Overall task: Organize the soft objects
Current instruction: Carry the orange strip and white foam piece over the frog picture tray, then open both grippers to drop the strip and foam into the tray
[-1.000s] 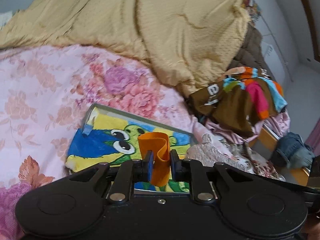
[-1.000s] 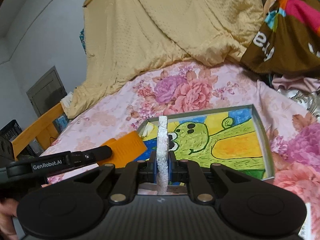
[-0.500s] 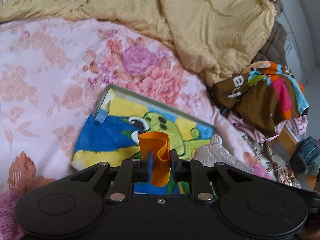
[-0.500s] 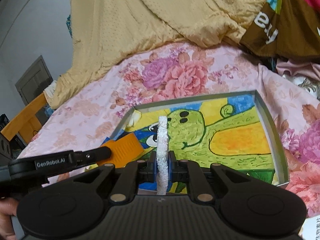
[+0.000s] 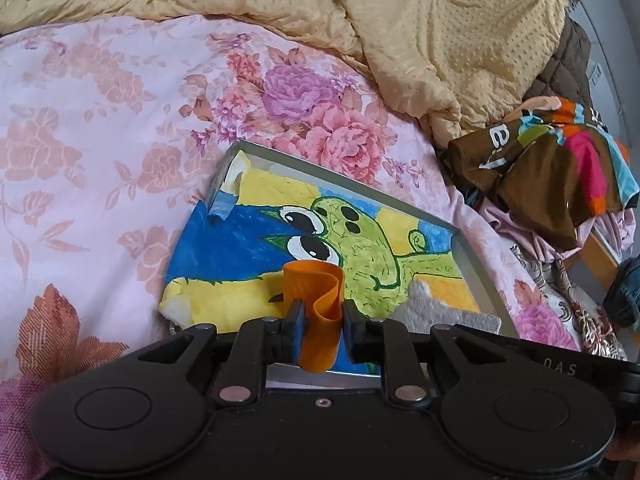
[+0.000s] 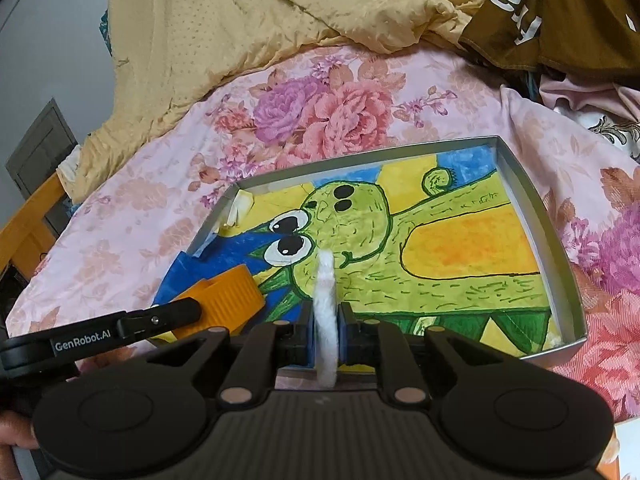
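Observation:
A shallow grey tray [image 5: 352,182] [image 6: 560,248], lined with a green cartoon drawing, lies on the floral bedsheet. My left gripper [image 5: 322,322] is shut on a folded orange soft sheet [image 5: 318,304], held over the tray's near left part; the sheet also shows in the right wrist view [image 6: 228,296]. My right gripper [image 6: 324,328] is shut on a white fluffy piece [image 6: 325,312], seen edge-on, over the tray's near edge. The same piece shows grey-white at the tray's near right in the left wrist view [image 5: 440,310].
A tan quilt [image 5: 400,32] is heaped at the back of the bed. A pile of clothes with a brown striped garment [image 5: 560,160] lies at the right. A wooden bed frame [image 6: 28,224] and a grey door [image 6: 40,152] are at the left.
Both grippers have moved forward and lower over the tray, which now fills more of each view. Both still hold their pieces.

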`<state>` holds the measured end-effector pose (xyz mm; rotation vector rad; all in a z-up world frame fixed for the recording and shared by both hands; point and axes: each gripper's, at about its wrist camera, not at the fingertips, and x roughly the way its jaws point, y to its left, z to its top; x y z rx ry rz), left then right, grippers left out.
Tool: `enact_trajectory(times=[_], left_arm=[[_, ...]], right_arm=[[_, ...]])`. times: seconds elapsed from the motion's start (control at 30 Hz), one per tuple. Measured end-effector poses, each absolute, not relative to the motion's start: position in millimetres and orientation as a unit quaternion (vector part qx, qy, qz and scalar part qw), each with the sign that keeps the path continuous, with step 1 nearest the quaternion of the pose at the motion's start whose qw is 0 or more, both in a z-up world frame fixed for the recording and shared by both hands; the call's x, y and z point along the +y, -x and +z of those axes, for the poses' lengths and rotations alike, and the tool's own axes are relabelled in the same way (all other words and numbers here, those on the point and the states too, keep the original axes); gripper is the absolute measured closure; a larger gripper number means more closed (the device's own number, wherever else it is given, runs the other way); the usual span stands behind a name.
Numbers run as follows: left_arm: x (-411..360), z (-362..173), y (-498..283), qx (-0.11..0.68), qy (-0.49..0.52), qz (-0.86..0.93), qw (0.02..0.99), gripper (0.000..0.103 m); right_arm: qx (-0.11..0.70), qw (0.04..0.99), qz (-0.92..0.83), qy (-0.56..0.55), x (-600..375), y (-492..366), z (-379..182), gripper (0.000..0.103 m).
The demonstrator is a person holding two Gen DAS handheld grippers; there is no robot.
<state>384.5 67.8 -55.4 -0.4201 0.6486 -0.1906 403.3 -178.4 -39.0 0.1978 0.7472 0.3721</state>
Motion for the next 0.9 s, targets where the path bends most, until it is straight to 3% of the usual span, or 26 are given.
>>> enact_trajectory(times=[0.17, 0.33, 0.5, 0.9], left_arm=[[64, -53, -382, 0.317, 0.198, -0.091, 0.923, 0.078], [61, -52, -379, 0.317, 0.193, -0.092, 0.924, 0.072], [55, -43, -368, 0.298, 0.178, -0.081, 0.934, 0.053], [44, -3, -317, 0.233, 0.131, -0.056, 0.962, 0.026]], right_arm=[[0.361, 0.911, 0.176, -0.092, -178, -401, -36, 0.085], [0.354, 0.916, 0.167, -0.084, -181, -396, -30, 0.062], [0.343, 0.924, 0.156, -0.072, -186, -389, -22, 0.048], [0.281, 0.947, 0.148, -0.047, -203, -343, 13, 0.022]])
